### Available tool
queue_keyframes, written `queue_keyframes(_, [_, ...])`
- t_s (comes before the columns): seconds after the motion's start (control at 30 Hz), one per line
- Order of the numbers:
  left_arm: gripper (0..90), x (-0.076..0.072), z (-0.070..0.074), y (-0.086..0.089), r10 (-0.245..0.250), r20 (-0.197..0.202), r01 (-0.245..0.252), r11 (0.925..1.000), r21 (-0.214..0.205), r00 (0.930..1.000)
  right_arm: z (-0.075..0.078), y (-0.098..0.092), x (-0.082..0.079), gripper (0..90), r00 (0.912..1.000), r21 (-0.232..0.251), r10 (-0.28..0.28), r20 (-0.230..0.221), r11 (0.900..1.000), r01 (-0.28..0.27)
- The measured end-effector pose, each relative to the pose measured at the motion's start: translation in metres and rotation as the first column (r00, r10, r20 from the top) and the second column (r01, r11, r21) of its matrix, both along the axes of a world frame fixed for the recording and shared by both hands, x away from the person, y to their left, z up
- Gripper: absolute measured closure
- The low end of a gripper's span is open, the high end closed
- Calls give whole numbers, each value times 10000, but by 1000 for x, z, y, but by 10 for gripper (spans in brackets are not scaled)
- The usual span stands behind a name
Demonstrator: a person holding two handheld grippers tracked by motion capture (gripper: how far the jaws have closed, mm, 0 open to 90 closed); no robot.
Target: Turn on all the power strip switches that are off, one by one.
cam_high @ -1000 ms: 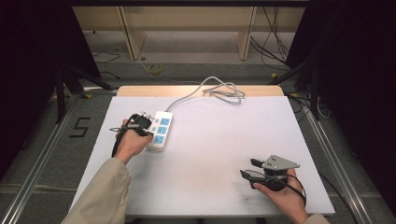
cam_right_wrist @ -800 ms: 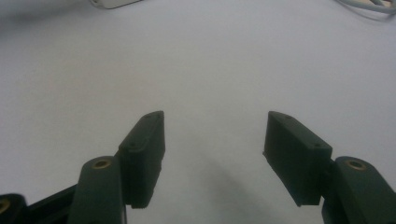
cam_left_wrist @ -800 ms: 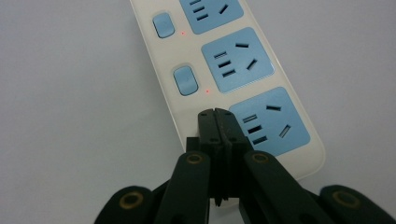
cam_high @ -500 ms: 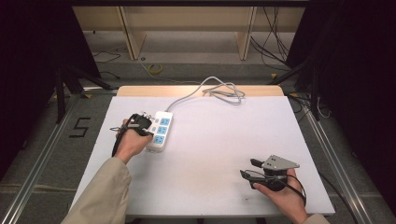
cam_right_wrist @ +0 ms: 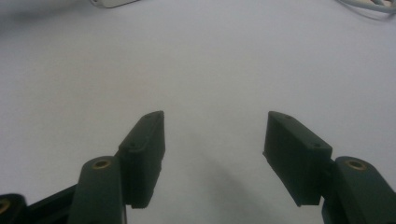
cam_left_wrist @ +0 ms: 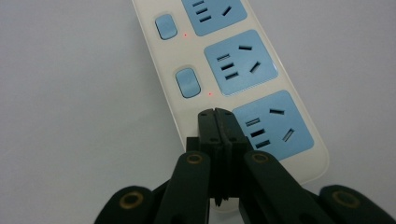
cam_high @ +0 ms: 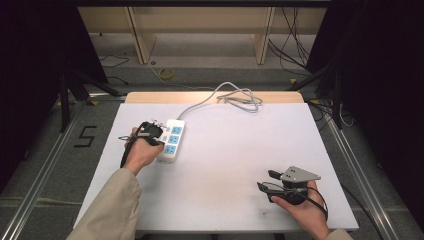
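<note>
A white power strip [cam_high: 170, 140] with three blue sockets lies on the left part of the white table [cam_high: 225, 165]; its grey cable [cam_high: 235, 96] runs to a loose coil at the far edge. The left gripper [cam_left_wrist: 215, 116] has its jaws pressed together, empty, with the tips over the strip's near end, beside the nearest socket [cam_left_wrist: 271, 126] and just short of the nearest blue switch [cam_left_wrist: 187, 83]; contact cannot be confirmed. The right gripper [cam_right_wrist: 215, 140] rests at the near right, well apart from the strip, jaws spread with bare table between them. Compared with the earlier frames, both grippers and the strip hold the same positions.
</note>
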State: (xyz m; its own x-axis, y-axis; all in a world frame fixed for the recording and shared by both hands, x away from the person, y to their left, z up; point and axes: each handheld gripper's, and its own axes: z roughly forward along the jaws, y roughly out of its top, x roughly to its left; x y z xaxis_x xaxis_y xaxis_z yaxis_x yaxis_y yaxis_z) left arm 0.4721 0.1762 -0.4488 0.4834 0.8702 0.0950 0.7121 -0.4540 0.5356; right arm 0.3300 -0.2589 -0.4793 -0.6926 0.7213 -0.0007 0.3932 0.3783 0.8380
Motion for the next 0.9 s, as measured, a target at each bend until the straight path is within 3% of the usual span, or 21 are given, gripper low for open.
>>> queue_keyframes(0.17, [900,0,0,-1,-62,47,61,9999,100,10000,0,0,0,392,10000,53,-49,13,10000,49])
queue_keyframes(0.3, [899,0,0,1,31,17,-30,9999,-133,10000,0,-1,0,392,10000,56,-27,15,10000,27])
queue_keyframes(0.43, [899,-2,1,0,-63,82,64,9999,-112,9999,0,-1,0,392,10000,54,-36,18,10000,36])
queue_keyframes(0.6, [898,-6,0,-1,81,447,-66,9994,-328,9990,0,-1,0,392,10000,47,-39,20,10000,39])
queue_keyframes(0.9, [896,-12,8,-1,-147,797,190,9984,-531,9967,0,-1,0,392,10000,60,-32,30,10000,31])
